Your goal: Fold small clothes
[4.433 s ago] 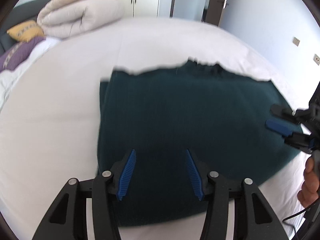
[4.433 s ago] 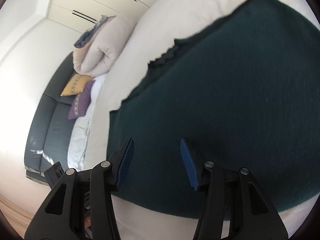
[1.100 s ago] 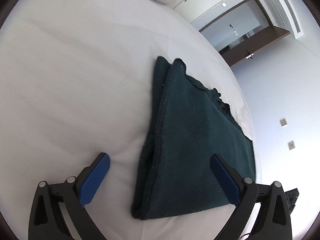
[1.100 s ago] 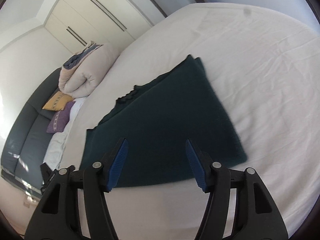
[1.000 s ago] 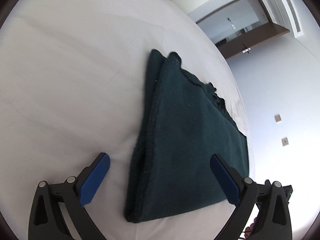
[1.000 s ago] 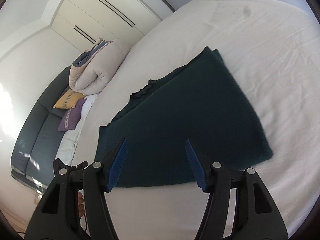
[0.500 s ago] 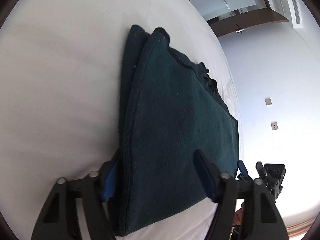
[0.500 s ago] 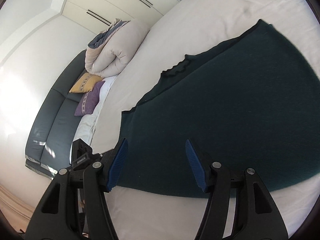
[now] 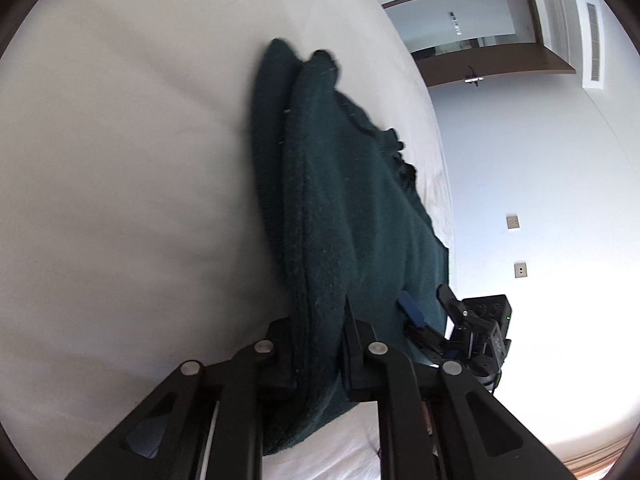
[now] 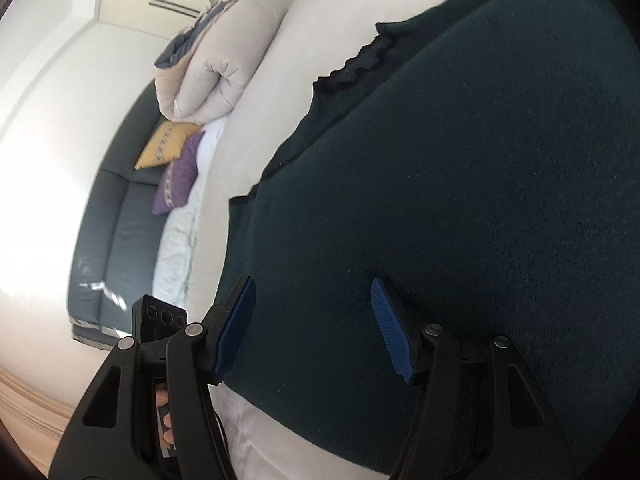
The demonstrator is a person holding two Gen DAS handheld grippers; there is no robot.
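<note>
Spreading across the white bed (image 9: 120, 200), the dark green garment (image 10: 460, 200) lies folded; the left claw (image 9: 316, 344) pinches its doubled edge, likely to lift another fold, while the right claw (image 10: 316, 328) hovers spread, grasping nothing.

Left gripper (image 9: 318, 344) clamped — right gripper (image 10: 314, 328) agape.
</note>
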